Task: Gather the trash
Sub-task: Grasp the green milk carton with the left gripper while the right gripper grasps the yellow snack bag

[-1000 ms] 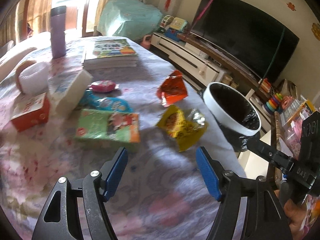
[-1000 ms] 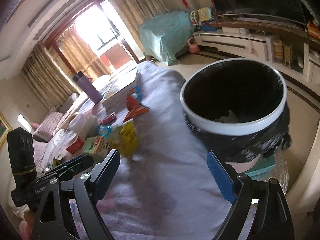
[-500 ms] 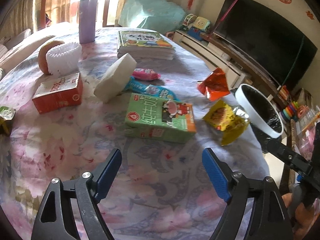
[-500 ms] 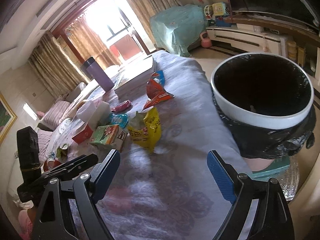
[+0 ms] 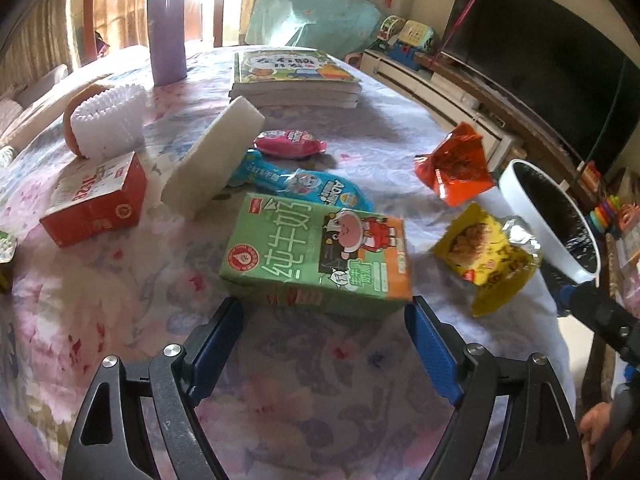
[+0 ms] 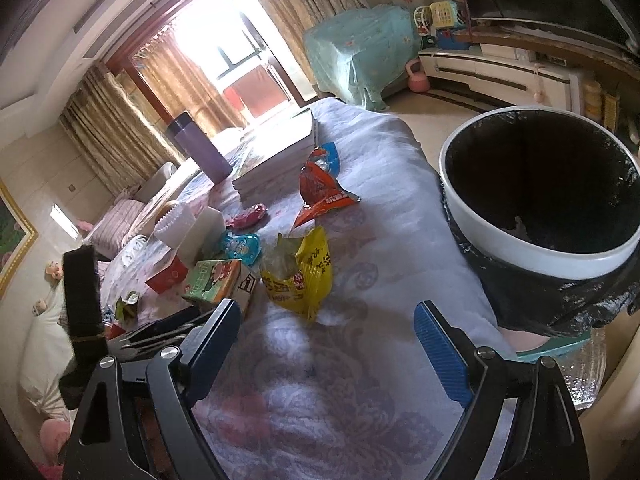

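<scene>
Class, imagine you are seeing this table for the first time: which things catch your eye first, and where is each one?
First, the green milk carton lying flat on the flowered tablecloth, just ahead of the left gripper and its open blue fingers. To its right lie a yellow snack bag and an orange wrapper. Past the table's edge stands a white-rimmed bin with a black liner.

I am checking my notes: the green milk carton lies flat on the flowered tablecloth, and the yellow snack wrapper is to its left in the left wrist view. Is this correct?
Not quite. In the left wrist view the yellow snack wrapper lies to the right of the green milk carton, towards the white bin with the black liner. The carton does lie flat on the flowered tablecloth.
</scene>
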